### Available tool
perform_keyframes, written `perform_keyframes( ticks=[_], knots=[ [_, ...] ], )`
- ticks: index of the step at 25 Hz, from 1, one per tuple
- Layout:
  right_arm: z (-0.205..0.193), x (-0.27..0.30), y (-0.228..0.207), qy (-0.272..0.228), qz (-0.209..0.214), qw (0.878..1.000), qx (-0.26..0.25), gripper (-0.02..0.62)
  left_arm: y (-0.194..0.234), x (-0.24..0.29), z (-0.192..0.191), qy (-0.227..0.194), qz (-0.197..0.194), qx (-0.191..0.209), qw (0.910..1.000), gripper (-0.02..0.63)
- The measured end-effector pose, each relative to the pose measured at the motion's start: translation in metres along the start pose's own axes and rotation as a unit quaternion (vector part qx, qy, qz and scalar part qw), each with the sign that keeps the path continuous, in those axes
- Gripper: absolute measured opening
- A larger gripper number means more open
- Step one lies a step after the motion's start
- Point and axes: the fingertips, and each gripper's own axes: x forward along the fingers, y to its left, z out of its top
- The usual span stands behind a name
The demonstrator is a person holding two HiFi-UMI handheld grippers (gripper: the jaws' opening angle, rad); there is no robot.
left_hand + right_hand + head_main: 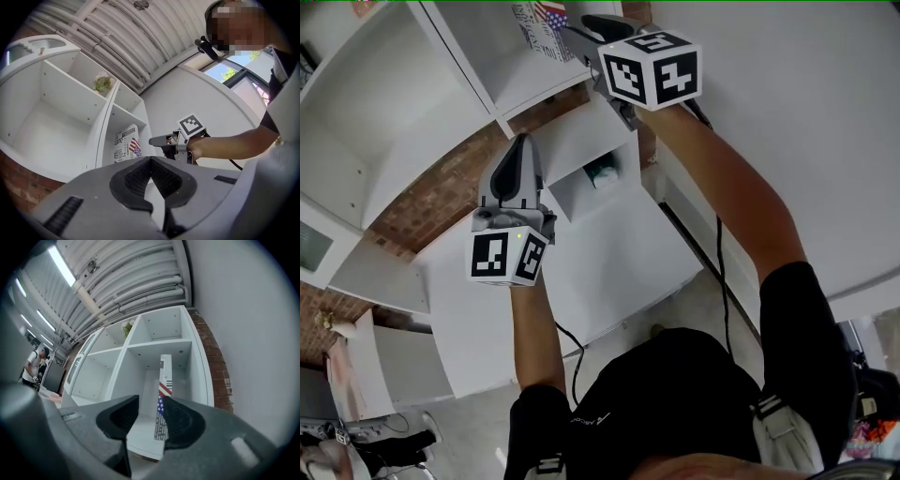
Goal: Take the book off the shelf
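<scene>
Book (163, 394): slim volume with a newsprint-pattern cover and a stars-and-stripes flag panel. It stands upright on edge in the right-hand column of the white cube shelf (154, 344), in the compartment below the top one. Its long axis is vertical and its narrow edge faces outward.

Left claw (150, 161): tips together, nothing between them, held apart from the shelf.

Right claw (151, 403): jaws partly apart, aimed at the book, which shows in the gap beyond them. The pads are not pressed on it.
</scene>
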Motion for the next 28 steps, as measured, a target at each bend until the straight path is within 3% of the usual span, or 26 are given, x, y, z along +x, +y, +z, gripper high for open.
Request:
perform_keyframes(
  ticks=[4, 10, 25, 28],
  knots=[
    [-0.006, 0.034, -0.016, 0.021, 0.011, 1.0, 0.007, 0.23, 0.005, 0.016, -0.007, -0.002, 0.019, 0.001, 0.9998, -0.003],
    [-0.02, 0.079, -0.027, 0.061, 0.019, 0.998, 0.022, 0.287, 0.016, 0.027, -0.013, 0.004, 0.022, 0.01, 0.9997, -0.003],
    [-0.038, 0.151, -0.049, 0.117, -0.037, 0.992, 0.019, 0.293, 0.049, 0.027, -0.018, 0.0, 0.001, 0.009, 1.0, -0.003],
    [-0.042, 0.155, -0.049, 0.12, -0.042, 0.992, 0.015, 0.265, 0.054, 0.025, -0.019, -0.002, 0.0, 0.006, 1.0, -0.003]
  ],
)
